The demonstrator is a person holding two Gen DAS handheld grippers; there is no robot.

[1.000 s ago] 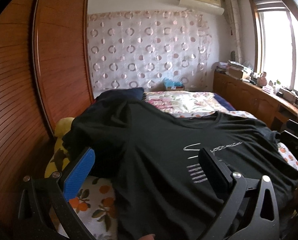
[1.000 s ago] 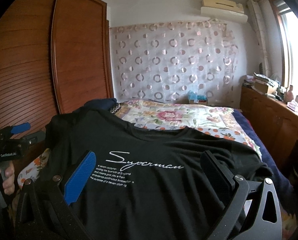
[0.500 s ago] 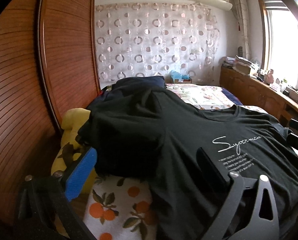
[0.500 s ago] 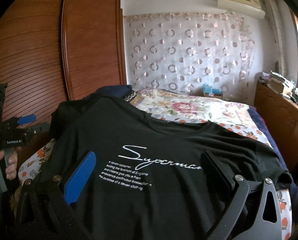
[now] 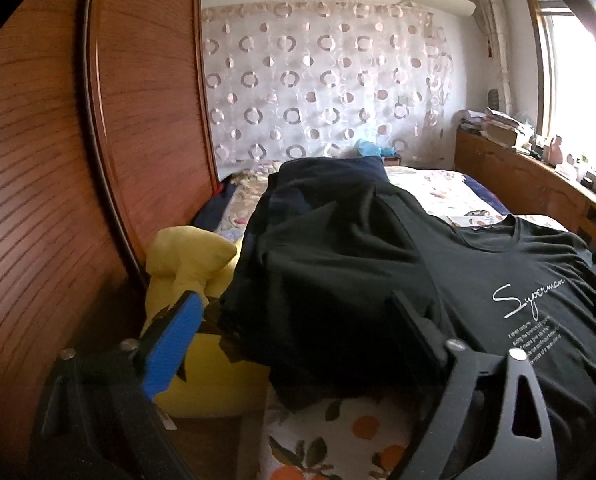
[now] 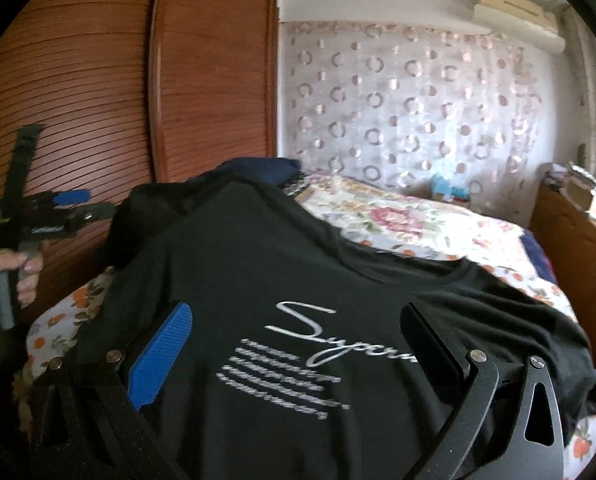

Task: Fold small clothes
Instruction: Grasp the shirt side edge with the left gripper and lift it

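Observation:
A black T-shirt (image 5: 498,280) with white "Superman" lettering lies spread face up on the bed; it also shows in the right wrist view (image 6: 298,280). Its left sleeve (image 5: 318,280) lies rumpled over the bed's left edge. My left gripper (image 5: 294,320) is open and empty, hovering near that sleeve. My right gripper (image 6: 298,336) is open and empty, just above the lettering on the shirt's chest. The left gripper also shows in the right wrist view (image 6: 74,204), held in a hand off the bed's left side.
A yellow plush toy (image 5: 194,256) sits between the bed and the wooden wardrobe (image 5: 78,160). Dark folded clothes (image 5: 338,172) lie behind the shirt. The floral bedspread (image 6: 398,216) stretches to the back wall. A wooden cabinet (image 5: 538,184) runs along the right.
My left gripper has moved left toward the shirt's left sleeve and the bed edge. My right gripper has moved closer and lower over the shirt's lettering. Both stay open.

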